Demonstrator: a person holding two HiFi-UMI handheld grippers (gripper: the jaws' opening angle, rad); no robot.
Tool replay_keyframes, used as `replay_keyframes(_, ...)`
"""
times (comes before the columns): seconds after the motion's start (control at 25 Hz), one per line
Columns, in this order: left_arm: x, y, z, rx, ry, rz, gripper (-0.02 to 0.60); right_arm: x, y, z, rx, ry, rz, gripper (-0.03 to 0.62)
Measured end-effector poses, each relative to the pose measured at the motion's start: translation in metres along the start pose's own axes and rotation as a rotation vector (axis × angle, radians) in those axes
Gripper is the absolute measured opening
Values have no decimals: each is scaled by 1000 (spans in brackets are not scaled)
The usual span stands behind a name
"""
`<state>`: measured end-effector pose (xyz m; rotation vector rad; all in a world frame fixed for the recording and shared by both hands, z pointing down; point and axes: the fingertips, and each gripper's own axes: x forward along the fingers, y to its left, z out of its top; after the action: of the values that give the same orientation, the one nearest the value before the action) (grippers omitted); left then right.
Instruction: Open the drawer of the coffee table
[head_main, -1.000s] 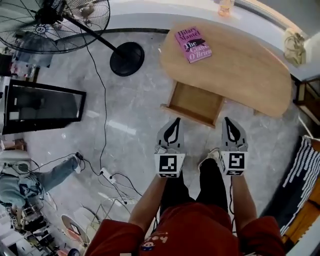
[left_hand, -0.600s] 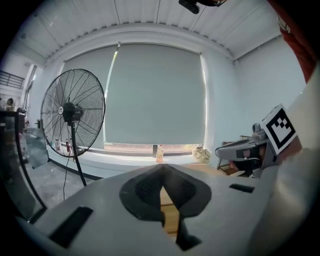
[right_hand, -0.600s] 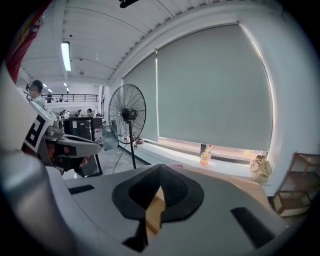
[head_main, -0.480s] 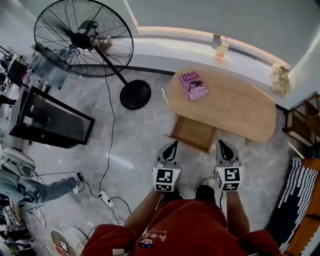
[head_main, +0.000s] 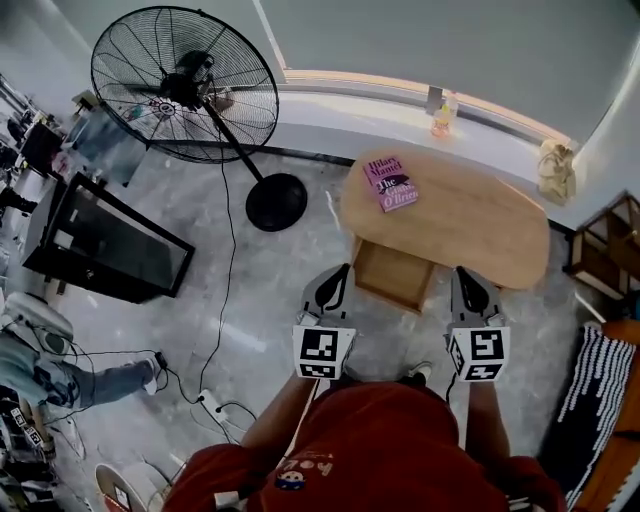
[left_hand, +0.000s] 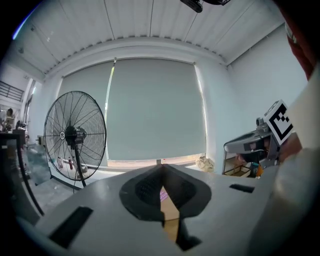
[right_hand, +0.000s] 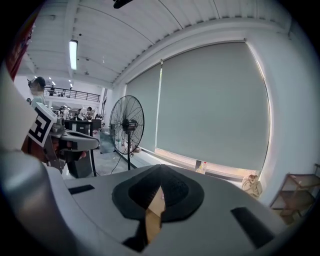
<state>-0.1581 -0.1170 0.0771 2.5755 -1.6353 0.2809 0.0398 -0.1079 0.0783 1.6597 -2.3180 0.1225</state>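
The person is holding the left gripper (head_main: 343, 272) and the right gripper (head_main: 461, 272) side by side in front of the body. Both pairs of jaws are pressing together with nothing between them. Just beyond them, the shallow light-wood drawer (head_main: 393, 274) is standing pulled out from the oval light-wood desk (head_main: 480, 225). A pink paperback book (head_main: 391, 183) is lying on the desktop.

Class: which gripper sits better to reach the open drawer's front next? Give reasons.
Left, narrowly: the left gripper appears nearer the drawer front than the right gripper; both are shut, empty.
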Motion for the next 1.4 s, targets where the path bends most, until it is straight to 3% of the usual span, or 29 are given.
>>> replay_keyframes(0.32,-20,16,64,83,-86,29,8,-18,-1,66,-30,-120,-27,-3)
replay_keyframes(0.56,-31,17,92,174,-225,22,8,-21,12,95,-117,-171,-12,-3)
replay_keyframes(0.76,-29,18,85,151,-191,25,8,-17,15,89,-120,-151,-3,-3)
replay_keyframes(1.4,-29,19,82,139,-198,25,6,-14,15,84,-115,-130,-6,-3)
